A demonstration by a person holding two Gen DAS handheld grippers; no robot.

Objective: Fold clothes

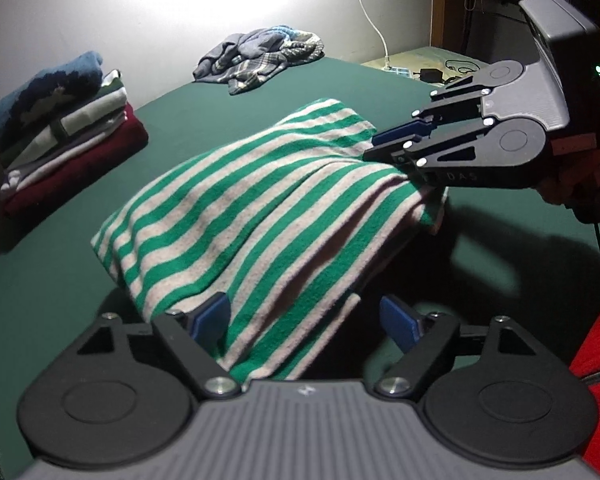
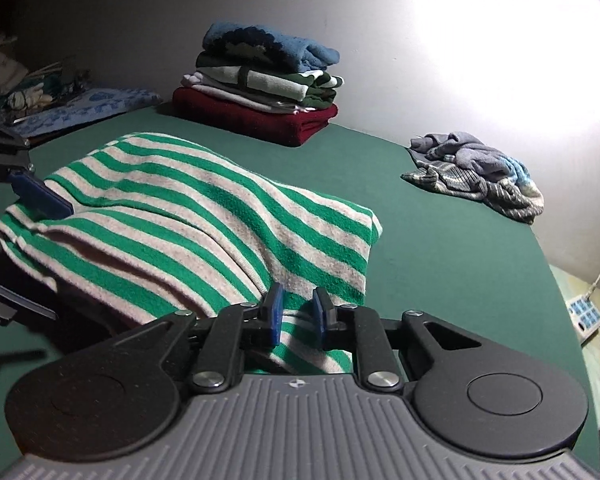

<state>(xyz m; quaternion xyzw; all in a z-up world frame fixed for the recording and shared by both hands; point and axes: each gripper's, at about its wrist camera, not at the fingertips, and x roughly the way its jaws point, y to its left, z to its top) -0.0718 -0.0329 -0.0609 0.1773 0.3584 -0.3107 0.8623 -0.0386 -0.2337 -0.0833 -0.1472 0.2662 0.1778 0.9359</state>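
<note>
The green-and-cream striped sweater (image 1: 260, 216) lay folded on the green bed (image 1: 100, 300), its near edge between both grippers. The left gripper (image 1: 306, 320) stood wide; the right gripper (image 2: 296, 312) had its fingers narrowly parted, the cloth loose. Letting go cleanly and then smoothing the soft, fuzzy knit flat seemed wise before stacking.

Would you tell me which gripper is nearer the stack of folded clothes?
Left. The left gripper sits on the striped garment's side facing the stack; the right gripper holds the far side.
</note>
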